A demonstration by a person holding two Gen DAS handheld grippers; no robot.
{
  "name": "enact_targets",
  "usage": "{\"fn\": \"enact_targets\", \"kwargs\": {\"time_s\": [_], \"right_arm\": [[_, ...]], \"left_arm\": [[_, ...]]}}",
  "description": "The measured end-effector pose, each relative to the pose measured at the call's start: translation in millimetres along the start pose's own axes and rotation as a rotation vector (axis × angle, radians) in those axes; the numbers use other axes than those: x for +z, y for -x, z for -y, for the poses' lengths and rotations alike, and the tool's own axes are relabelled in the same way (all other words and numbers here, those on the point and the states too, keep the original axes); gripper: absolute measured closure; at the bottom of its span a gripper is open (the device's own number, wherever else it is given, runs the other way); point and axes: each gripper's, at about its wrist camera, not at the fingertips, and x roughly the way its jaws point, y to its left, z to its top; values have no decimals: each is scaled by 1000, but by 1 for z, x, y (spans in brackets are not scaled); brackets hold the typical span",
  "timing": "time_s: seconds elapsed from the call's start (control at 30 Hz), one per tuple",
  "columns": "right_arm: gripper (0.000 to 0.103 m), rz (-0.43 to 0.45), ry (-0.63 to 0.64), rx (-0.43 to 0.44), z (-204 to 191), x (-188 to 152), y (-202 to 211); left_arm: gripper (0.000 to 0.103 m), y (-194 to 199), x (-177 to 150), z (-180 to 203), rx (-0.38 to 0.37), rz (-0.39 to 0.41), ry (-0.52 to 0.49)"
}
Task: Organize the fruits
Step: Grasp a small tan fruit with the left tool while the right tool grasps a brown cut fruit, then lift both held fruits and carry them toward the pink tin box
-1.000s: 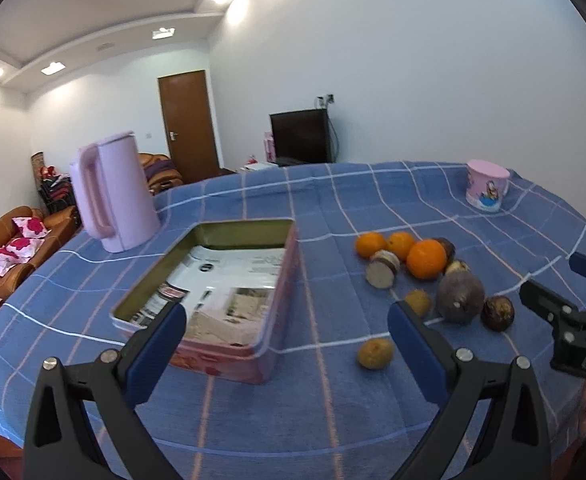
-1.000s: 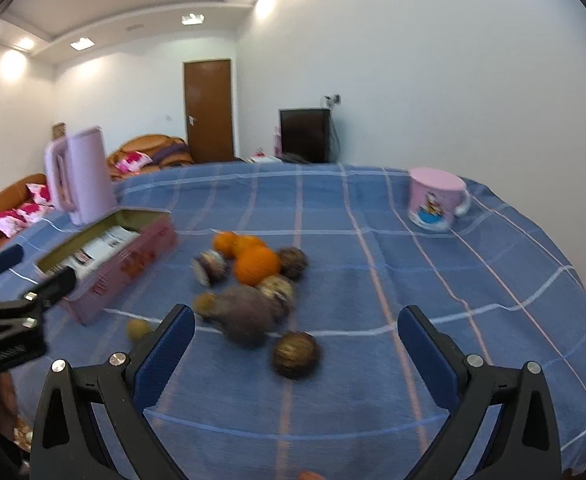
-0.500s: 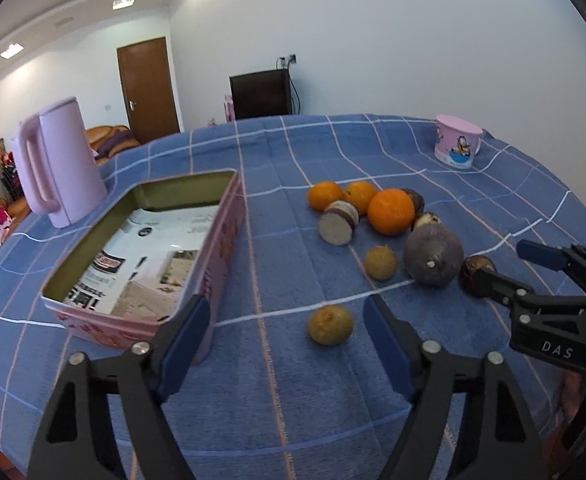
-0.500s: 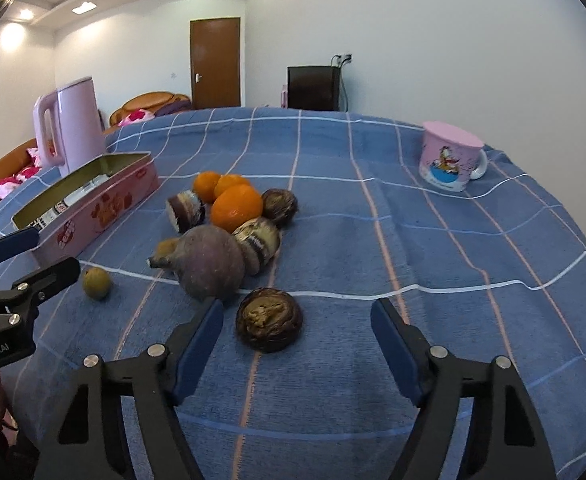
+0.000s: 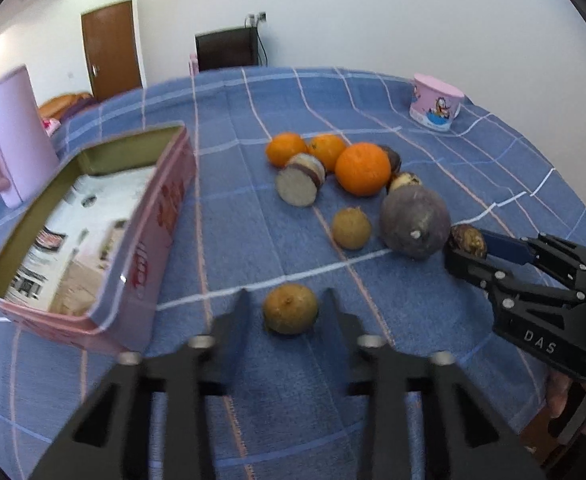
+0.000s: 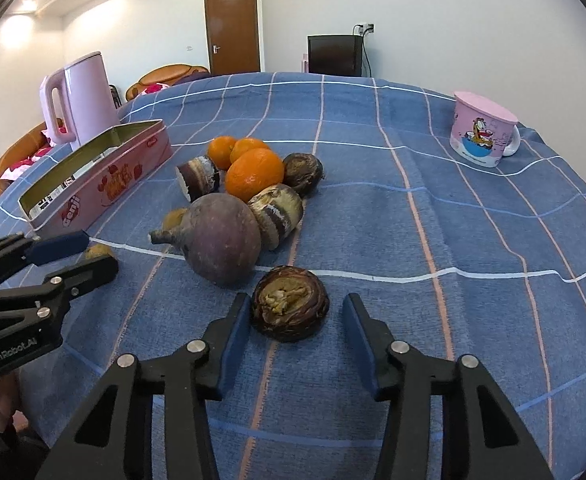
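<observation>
Loose fruit lies on the blue checked cloth: three oranges (image 5: 362,168), a big purple round one (image 5: 415,222), a cut piece (image 5: 299,184) and a small brown fruit (image 5: 351,227). Nearest me, another small brown fruit (image 5: 290,309) sits between the blurred fingers of my left gripper (image 5: 287,300), which is shut on it. A dark, cracked round fruit (image 6: 290,307) lies between the blue pads of my right gripper (image 6: 297,304). Its jaws are closing: the left pad touches the fruit, the right pad stands a little off. An open pink tin (image 5: 173,184) stands to the left.
A pink kettle (image 5: 13,136) stands behind the tin at the far left. A pink cartoon mug (image 6: 481,136) sits at the far right of the table. The cloth drops off the table edge close below both grippers. A sofa and a door lie beyond.
Both grippers have dropped toward the table, tilted down and closed from wide open. The left now brackets the near brown fruit, the right the dark cracked fruit.
</observation>
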Motion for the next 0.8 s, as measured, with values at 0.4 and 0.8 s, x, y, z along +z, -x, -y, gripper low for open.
{"fn": "enact_targets", "kwargs": {"time_s": [0.4,0.8], "right_arm": [[64,30,14,20,-2,-1,3],[64,93,32,25,-5,-3,11]], "left_arm": [[74,6,-2,-1,-1,38,0],[74,20,-4,1,39,143,-16]]}}
